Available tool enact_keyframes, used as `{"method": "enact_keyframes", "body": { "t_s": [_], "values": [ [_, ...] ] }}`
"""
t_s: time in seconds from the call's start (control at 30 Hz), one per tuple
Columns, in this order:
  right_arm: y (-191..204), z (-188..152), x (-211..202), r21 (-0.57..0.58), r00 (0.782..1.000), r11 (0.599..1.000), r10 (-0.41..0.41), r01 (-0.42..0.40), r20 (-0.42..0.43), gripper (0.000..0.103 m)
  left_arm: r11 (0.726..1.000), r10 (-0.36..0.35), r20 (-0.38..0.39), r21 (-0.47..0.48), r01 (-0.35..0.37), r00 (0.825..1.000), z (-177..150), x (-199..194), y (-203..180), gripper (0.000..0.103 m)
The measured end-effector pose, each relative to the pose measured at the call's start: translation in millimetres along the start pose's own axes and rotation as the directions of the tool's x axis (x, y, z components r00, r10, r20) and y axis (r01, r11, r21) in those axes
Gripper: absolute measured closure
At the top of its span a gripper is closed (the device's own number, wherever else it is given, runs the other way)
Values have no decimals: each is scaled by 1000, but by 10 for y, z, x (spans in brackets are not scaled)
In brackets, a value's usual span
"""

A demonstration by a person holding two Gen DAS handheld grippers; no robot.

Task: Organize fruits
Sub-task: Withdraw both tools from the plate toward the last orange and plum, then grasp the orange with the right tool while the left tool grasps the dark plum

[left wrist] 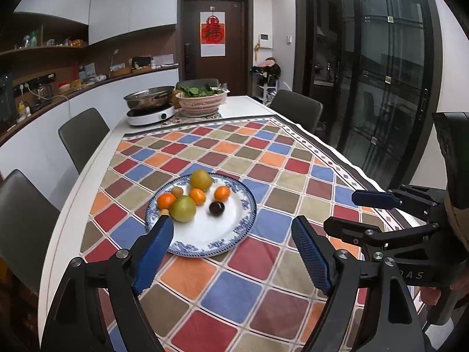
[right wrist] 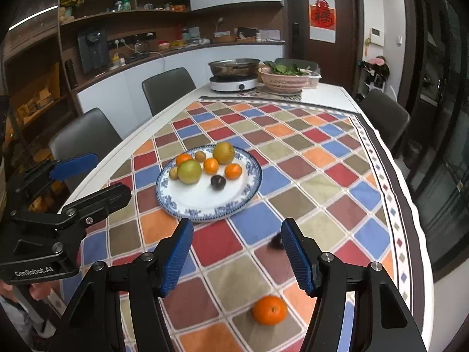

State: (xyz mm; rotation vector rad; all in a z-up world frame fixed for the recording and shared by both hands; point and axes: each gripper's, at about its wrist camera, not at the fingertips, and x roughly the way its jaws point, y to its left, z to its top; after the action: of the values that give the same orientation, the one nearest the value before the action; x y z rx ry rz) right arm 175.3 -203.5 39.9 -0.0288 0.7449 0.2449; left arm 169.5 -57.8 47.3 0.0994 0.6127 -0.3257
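A blue-and-white plate (left wrist: 205,234) (right wrist: 202,199) on the checked tablecloth carries two green-yellow fruits, several small oranges, small brown fruits and a dark plum (left wrist: 217,207) (right wrist: 218,182). My left gripper (left wrist: 231,226) hangs open over the plate's near edge with nothing between its blue pads. My right gripper (right wrist: 237,224) is open and empty just short of the plate. A loose orange (right wrist: 269,309) lies on the cloth below it, between the fingers' bases. A second dark fruit (right wrist: 275,242) lies half hidden behind the right finger.
At the table's far end stand a hot pot on a white cooker (left wrist: 149,108) and a pink basket of greens (left wrist: 202,101). Grey chairs (left wrist: 83,138) line the left side, another (right wrist: 384,117) the right. A hand shows at each frame's lower corner.
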Motion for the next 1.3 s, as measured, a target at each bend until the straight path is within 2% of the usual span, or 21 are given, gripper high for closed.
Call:
{"method": "enact_keyframes", "body": {
  "t_s": [0.3, 0.57, 0.93, 1.2, 1.3],
  "values": [
    [-53, -253, -66, 25, 998, 999, -43, 44, -35, 40, 1000, -28, -61, 8, 29, 998, -203, 106, -120, 20],
    [-154, -516, 13, 62, 993, 996, -50, 57, -111, 40, 998, -28, -115, 55, 34, 993, -383, 234, -249, 20],
    [-306, -812, 319, 111, 975, 992, -29, 55, -220, 40, 996, -43, -223, 62, 59, 974, -619, 501, -298, 20],
    [-373, -927, 485, 130, 966, 990, -25, 60, -258, 41, 995, -65, -283, 53, 83, 957, -742, 660, -340, 20],
    [-386, -951, 539, 136, 963, 989, -20, 58, -268, 47, 995, -69, -288, 50, 87, 955, -762, 680, -343, 20]
  ]
}}
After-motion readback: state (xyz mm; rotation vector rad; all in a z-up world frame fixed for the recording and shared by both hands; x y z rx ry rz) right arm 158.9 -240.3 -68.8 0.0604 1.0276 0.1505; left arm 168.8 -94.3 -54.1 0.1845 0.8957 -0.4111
